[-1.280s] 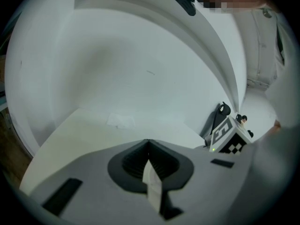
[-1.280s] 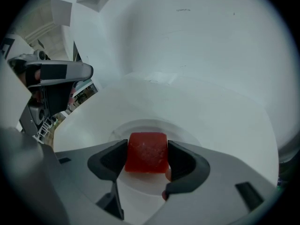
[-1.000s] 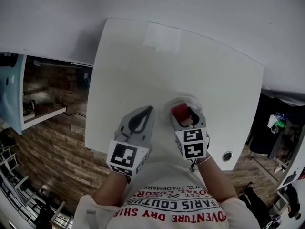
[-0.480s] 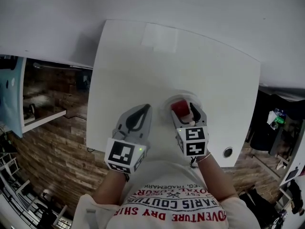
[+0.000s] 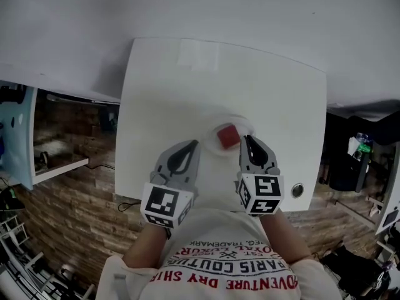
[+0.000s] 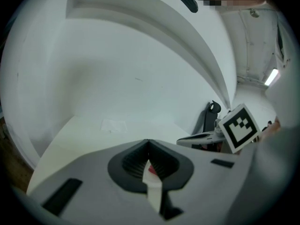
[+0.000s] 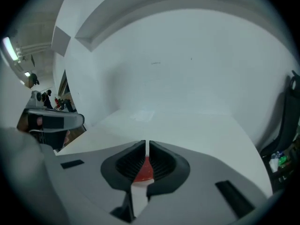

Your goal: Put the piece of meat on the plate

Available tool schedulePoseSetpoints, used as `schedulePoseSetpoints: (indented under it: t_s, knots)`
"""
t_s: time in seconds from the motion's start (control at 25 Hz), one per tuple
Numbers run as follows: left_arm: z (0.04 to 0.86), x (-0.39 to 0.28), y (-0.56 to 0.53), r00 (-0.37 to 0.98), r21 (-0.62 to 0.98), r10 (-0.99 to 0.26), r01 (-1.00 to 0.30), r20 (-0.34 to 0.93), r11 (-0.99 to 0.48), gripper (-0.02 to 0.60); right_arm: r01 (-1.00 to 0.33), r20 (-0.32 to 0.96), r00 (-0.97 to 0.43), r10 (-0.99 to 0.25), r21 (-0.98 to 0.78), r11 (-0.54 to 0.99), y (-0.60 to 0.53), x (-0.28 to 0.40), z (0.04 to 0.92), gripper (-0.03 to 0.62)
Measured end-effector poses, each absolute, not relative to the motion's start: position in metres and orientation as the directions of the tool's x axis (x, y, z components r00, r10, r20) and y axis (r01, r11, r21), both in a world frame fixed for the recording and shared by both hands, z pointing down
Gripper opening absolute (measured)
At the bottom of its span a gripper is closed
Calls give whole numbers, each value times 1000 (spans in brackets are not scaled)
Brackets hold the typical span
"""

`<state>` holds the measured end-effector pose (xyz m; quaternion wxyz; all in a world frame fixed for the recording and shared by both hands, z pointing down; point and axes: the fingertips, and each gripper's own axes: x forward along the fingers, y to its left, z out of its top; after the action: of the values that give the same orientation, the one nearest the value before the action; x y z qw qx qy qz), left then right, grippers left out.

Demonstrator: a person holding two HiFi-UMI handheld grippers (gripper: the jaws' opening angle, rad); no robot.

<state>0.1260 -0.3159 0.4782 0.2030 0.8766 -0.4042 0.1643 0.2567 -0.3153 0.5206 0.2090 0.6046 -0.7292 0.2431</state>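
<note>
The red piece of meat (image 5: 227, 136) lies on the white plate (image 5: 211, 144), which hardly stands out from the white table. My right gripper (image 5: 246, 140) hangs just right of the meat, clear of it. Its jaws have just been closing and stand shut with nothing between them. In the right gripper view (image 7: 146, 144) the meat (image 7: 144, 171) shows below the jaws. My left gripper (image 5: 194, 144) is shut and empty, left of the plate, and appears as closed jaws in its own view (image 6: 149, 142).
The white table (image 5: 187, 86) carries a pale flat patch (image 5: 197, 55) near its far edge and a round cable hole (image 5: 297, 190) at the near right corner. A white wall runs behind. Wooden floor (image 5: 69, 199) lies beyond the left edge.
The right gripper's open jaws stood around the meat; now they are closed and drawn back to its right. The meat stays on the plate. The left gripper has barely shifted.
</note>
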Motion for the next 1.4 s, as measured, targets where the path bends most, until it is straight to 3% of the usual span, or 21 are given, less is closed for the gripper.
schedulePoseSetpoints:
  t_s: [0.36, 0.76, 1.4]
  knots:
    - [431, 144, -284, 655, 149, -664, -743, 360, -652, -2, -962, 453, -265, -851, -181, 203, -284, 253, 461, 12]
    - [377, 152, -232, 666, 41, -709, -735, 233, -677, -2, -952, 224, -301, -927, -14, 306, -228, 251, 377, 12]
    - [349, 159, -213, 662, -2, -733, -742, 155, -670, -2, -963, 157, -265, -951, -5, 268, -201, 270, 352, 12]
